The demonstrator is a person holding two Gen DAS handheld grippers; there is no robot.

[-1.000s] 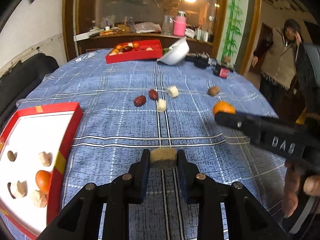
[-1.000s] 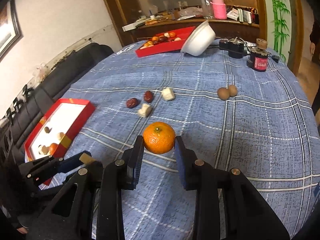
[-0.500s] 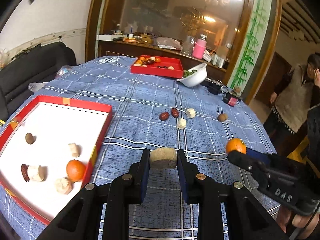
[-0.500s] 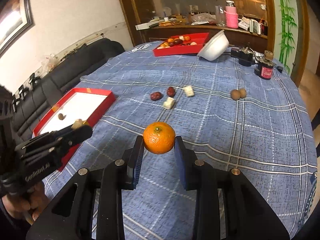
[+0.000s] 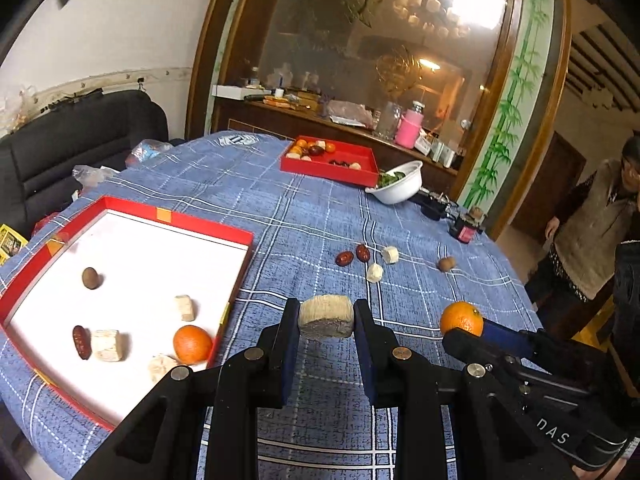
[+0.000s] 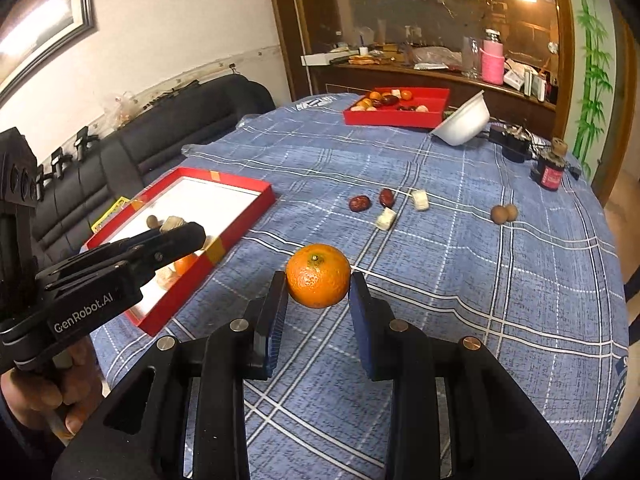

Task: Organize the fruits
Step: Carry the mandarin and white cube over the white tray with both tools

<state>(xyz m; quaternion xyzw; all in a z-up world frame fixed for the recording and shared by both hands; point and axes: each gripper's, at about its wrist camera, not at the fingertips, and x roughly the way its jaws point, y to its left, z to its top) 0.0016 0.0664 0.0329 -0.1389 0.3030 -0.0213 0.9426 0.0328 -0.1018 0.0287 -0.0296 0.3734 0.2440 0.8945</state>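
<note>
My left gripper [image 5: 326,318] is shut on a pale beige chunk [image 5: 326,317], held above the blue checked cloth just right of the near red tray [image 5: 168,218]. That white-floored tray holds an orange [image 5: 192,344], several pale chunks, a red date and a brown nut. My right gripper [image 6: 318,280] is shut on an orange [image 6: 318,275], also lifted over the cloth; in the left wrist view that orange [image 5: 462,317] shows to the right. Loose on the table lie two red dates [image 6: 370,201], two pale chunks [image 6: 402,209] and two brown nuts [image 6: 504,213].
A second red tray [image 5: 330,160] with fruit and a tilted white bowl [image 5: 398,186] stand at the table's far side, with a small dark jar [image 6: 551,170] and black items. A black sofa [image 5: 60,148] lies left. A person [image 5: 592,232] stands at the right.
Both grippers have swung left and risen with their loads; the near red tray now fills more of both views. The chunk and the orange stay gripped.
</note>
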